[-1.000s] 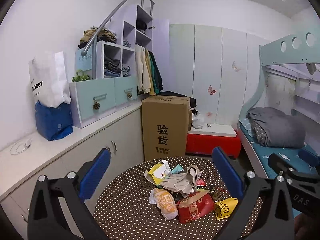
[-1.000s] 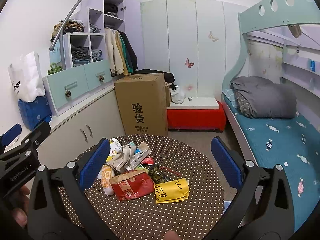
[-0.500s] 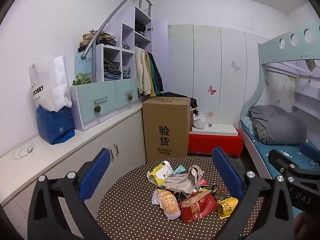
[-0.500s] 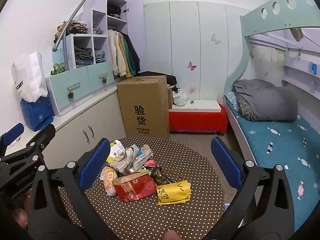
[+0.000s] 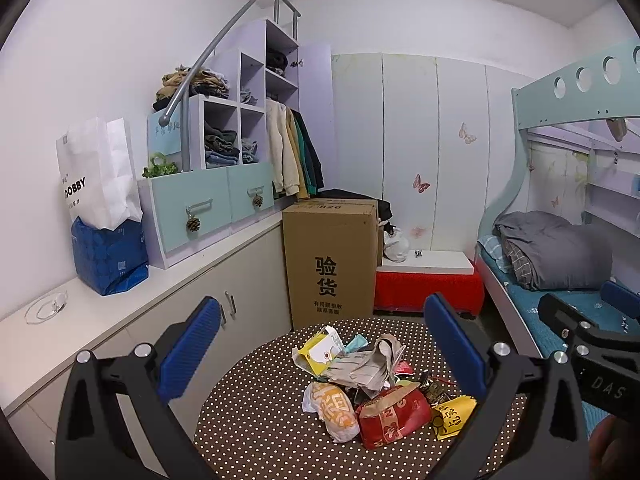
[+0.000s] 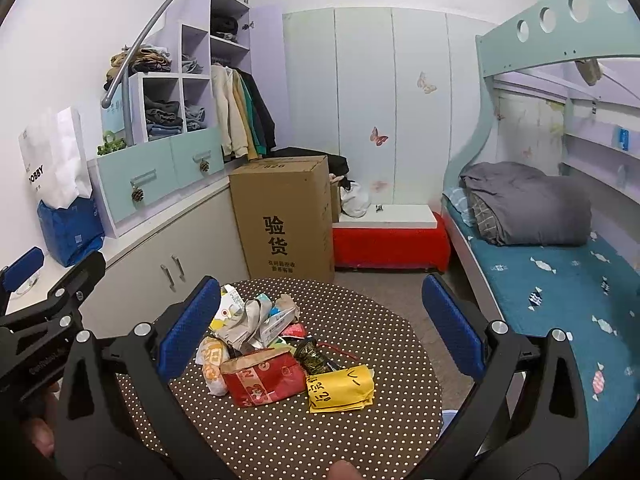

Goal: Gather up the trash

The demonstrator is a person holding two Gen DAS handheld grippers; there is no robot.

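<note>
Crumpled trash pile (image 5: pixel 372 384) beyond both wide-spread jaws, untouched.

Sitting on one dotted round table (image 6: pixel 360 432): one red packet (image 6: pixel 262 376), one yellow packet (image 6: pixel 340 388), one orange-and-white wrapper (image 6: pixel 212 364); standing behind: one cardboard box (image 6: pixel 284 216); two grippers, left gripper (image 5: pixel 320 344), right gripper (image 6: pixel 320 320), hovering.

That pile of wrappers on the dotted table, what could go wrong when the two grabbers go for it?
The trash pile is loose and overlapping, so pulling the red bag could drag neighbours along. The yellow packet lies flat, so open fingers might slide over it. Light pieces could be knocked off the round table.
</note>
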